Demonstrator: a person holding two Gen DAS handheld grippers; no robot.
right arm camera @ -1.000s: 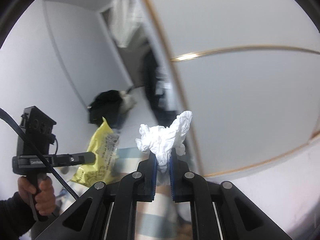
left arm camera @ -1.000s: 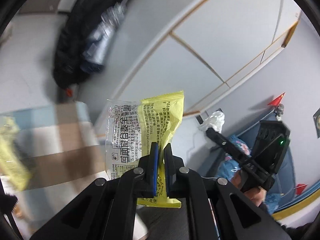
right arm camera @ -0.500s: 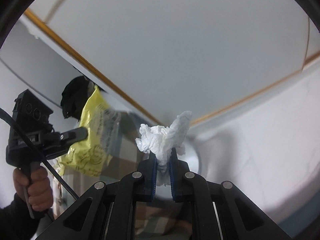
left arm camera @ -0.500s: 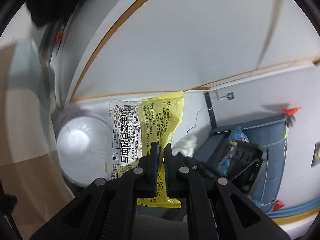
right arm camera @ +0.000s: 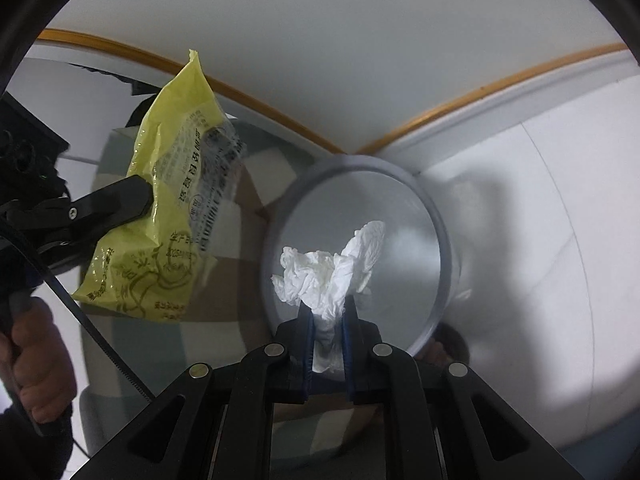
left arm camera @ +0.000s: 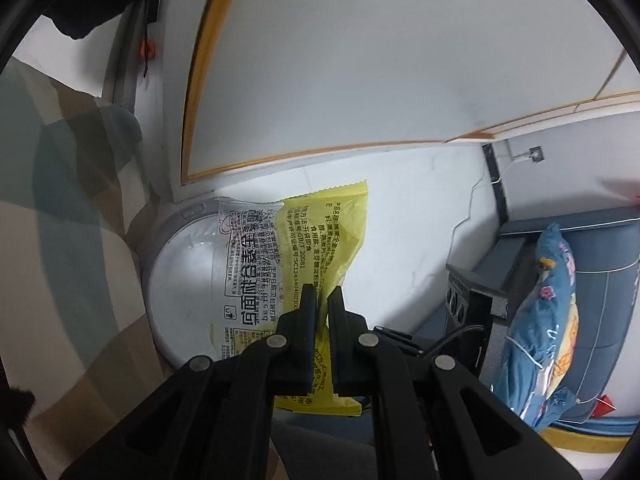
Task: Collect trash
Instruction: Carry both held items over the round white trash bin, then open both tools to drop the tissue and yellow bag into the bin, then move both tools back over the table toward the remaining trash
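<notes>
Below both grippers: round white bin point(right arm camera: 434, 216), lid on, beside checked cloth point(left arm camera: 72, 248) | left gripper point(left arm camera: 323, 312) clamped on yellow snack wrapper point(left arm camera: 320, 236), held over bin edge | right gripper point(right arm camera: 328, 320) pinching crumpled white tissue point(right arm camera: 332, 268) above bin lid centre
</notes>
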